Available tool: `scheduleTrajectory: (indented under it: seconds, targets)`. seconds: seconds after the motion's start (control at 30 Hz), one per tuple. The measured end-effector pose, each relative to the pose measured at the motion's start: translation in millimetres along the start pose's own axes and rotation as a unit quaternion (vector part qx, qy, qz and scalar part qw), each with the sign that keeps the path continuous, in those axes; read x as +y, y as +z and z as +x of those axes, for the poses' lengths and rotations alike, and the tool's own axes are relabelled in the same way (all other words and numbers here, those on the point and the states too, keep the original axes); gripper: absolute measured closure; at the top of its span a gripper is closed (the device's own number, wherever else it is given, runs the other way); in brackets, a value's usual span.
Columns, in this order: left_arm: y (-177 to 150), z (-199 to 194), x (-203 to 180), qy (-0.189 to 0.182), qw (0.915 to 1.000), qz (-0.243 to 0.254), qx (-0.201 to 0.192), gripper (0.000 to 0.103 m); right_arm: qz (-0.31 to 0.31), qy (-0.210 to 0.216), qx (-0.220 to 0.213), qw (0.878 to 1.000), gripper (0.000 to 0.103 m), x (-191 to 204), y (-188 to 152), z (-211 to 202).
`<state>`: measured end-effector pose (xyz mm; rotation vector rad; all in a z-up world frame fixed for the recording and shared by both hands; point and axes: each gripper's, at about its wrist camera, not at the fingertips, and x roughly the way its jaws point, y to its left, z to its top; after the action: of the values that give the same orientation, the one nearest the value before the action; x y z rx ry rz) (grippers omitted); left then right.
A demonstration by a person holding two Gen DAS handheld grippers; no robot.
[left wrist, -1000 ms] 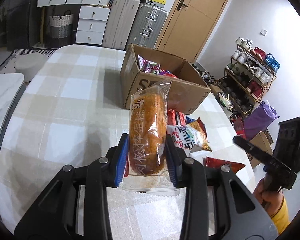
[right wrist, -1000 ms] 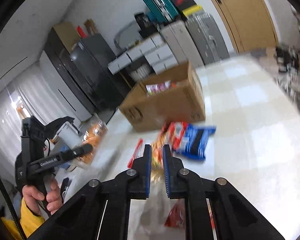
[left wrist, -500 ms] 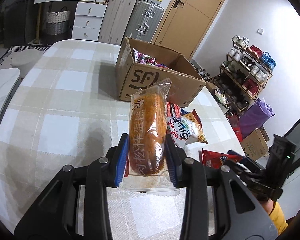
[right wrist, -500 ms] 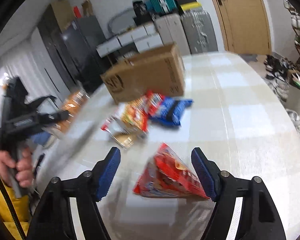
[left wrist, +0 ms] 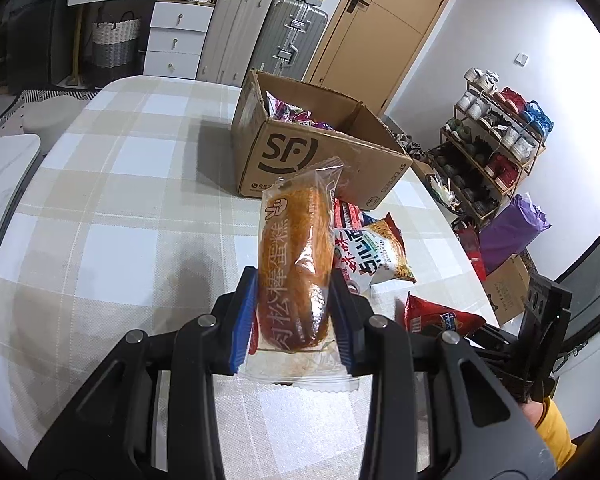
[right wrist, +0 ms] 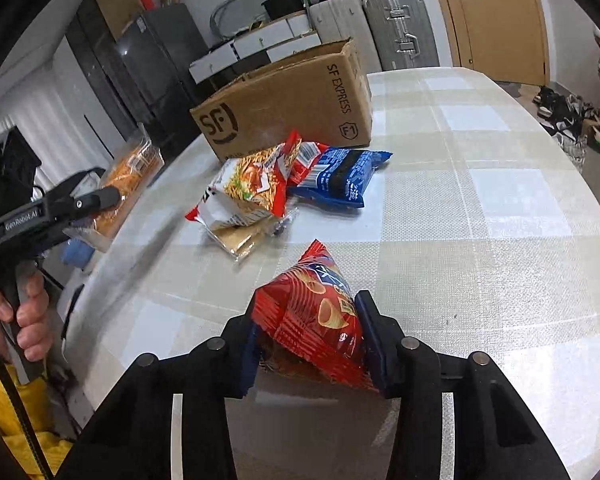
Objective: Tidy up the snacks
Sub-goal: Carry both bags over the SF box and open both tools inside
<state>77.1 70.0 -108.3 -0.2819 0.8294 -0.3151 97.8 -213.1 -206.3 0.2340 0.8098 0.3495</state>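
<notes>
my left gripper is clamped on a clear-wrapped floss cake roll, both blue pads pressed against its lower half, and the roll stands nearly upright above the checked tablecloth. past it sits the open cardboard box, with bright wrappers showing inside (i can't tell which snacks they are). between the roll and the box, on the cloth, lie more packets, the nearest a noodle snack bag.

my right gripper has its jaws closing around a red chip bag that lies on the table near my edge; the bag sits between the pads, which touch its crinkled sides, and it bulges up and forward out of them. further off, just before the box, a small heap lies loose: the noodle snack bag, a blue packet touching it on the right, and a flat clear packet partly under it. at the left of that view my left hand grips the other tool's handle, yellow sleeve below it.
</notes>
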Motion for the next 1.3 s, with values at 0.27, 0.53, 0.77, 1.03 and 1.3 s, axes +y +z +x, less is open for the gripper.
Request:
scheduleTrajectory:
  seconds: [0.27, 0.53, 0.77, 1.03, 1.3]
  targets:
    - [0, -12, -10, 0.017, 0.9995, 0.022, -0.014, 0.071, 0.029, 0.058, -0.025, 0.998, 0.061, 6, 9, -19]
    - [9, -32, -23, 0.019, 0.9982, 0.045, -0.034, 0.071, 0.025, 0.106, -0.091, 0.99, 0.061, 28, 48, -69]
    - [32, -49, -36, 0.008, 0.9965, 0.068, -0.049, 0.071, 0.008, 0.147, -0.135, 0.98, 0.061, 42, 102, -101]
    - [84, -67, -52, 0.011, 0.9926, 0.09, -0.081, 0.071, -0.037, 0.152, -0.177, 0.972, 0.061, 68, 165, -125]
    - [139, -55, -67, 0.028, 0.9898, 0.104, -0.093, 0.071, -0.059, 0.146, -0.195, 0.968, 0.061, 82, 232, -121]
